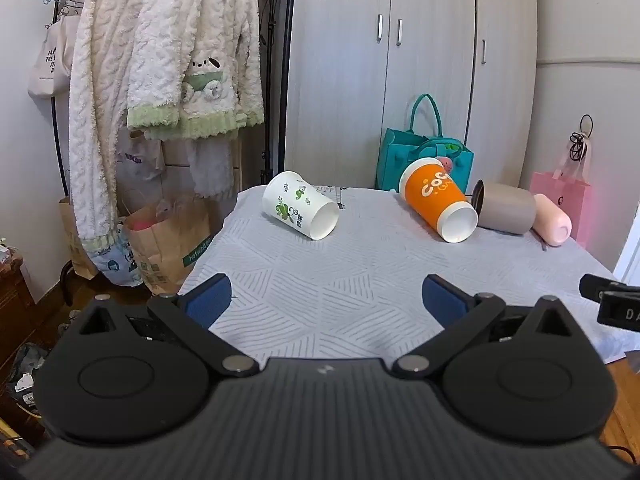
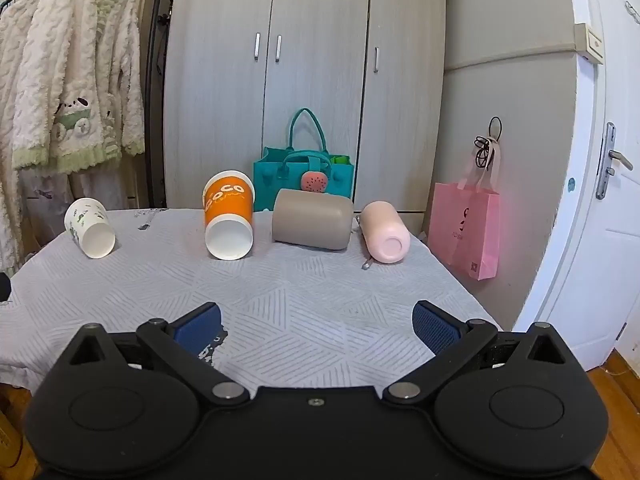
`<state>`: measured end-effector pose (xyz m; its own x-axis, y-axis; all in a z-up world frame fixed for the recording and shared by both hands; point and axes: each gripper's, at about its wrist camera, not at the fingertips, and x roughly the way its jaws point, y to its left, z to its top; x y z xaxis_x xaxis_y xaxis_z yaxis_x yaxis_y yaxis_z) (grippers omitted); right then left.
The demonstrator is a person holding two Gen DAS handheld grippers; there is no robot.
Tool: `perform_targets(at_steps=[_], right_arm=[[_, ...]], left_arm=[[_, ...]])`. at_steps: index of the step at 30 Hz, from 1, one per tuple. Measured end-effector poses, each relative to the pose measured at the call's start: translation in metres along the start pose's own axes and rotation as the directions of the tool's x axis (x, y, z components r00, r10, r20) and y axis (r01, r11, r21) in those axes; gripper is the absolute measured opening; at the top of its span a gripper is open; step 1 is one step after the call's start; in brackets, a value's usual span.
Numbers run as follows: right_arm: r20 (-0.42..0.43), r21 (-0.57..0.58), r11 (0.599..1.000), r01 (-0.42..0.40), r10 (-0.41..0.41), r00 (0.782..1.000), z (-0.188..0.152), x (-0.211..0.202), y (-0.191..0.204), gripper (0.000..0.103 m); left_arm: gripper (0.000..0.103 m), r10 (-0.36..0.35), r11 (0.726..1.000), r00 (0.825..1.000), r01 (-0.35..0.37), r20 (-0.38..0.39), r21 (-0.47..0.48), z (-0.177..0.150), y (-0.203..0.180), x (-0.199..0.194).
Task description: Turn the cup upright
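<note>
Four cups lie on their sides along the bench's (image 2: pixel 320 300) far edge: white cup (image 2: pixel 90 227) near the far left corner, then orange cup (image 2: pixel 228 216), grey cup (image 2: pixel 312 219) and pink cup (image 2: pixel 386 238). Left gripper (image 1: pixel 326 300) and right gripper (image 2: pixel 316 326) hover wide apart and empty over the near edge, well short of them.

The orange cup (image 2: pixel 229 216) reads "COCO", and the brown paper bag (image 1: pixel 172 240) reads "hotwind" on its green strip.

The pink bag's (image 1: pixel 568 200) lower part hides behind the table (image 1: pixel 320 280).
</note>
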<state>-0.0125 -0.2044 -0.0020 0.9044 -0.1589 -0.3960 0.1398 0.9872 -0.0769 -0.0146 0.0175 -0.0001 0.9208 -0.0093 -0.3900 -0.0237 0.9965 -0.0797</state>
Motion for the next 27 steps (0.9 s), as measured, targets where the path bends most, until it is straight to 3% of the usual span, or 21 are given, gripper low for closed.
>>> perform_targets(at_steps=[5,27], right_arm=[[-0.006,0.012,1.000,-0.002,0.002,1.000,0.000,0.003,-0.006,0.103],[-0.020,0.042,0.999,-0.004,0.005,1.000,0.000,0.003,-0.003,0.103]], left_arm=[[0.103,-0.006,0.999,1.000,0.006,0.003,-0.033,0.001,0.002,-0.002],[0.103,0.005,1.000,1.000,-0.006,-0.008,-0.021,0.003,-0.003,0.001]])
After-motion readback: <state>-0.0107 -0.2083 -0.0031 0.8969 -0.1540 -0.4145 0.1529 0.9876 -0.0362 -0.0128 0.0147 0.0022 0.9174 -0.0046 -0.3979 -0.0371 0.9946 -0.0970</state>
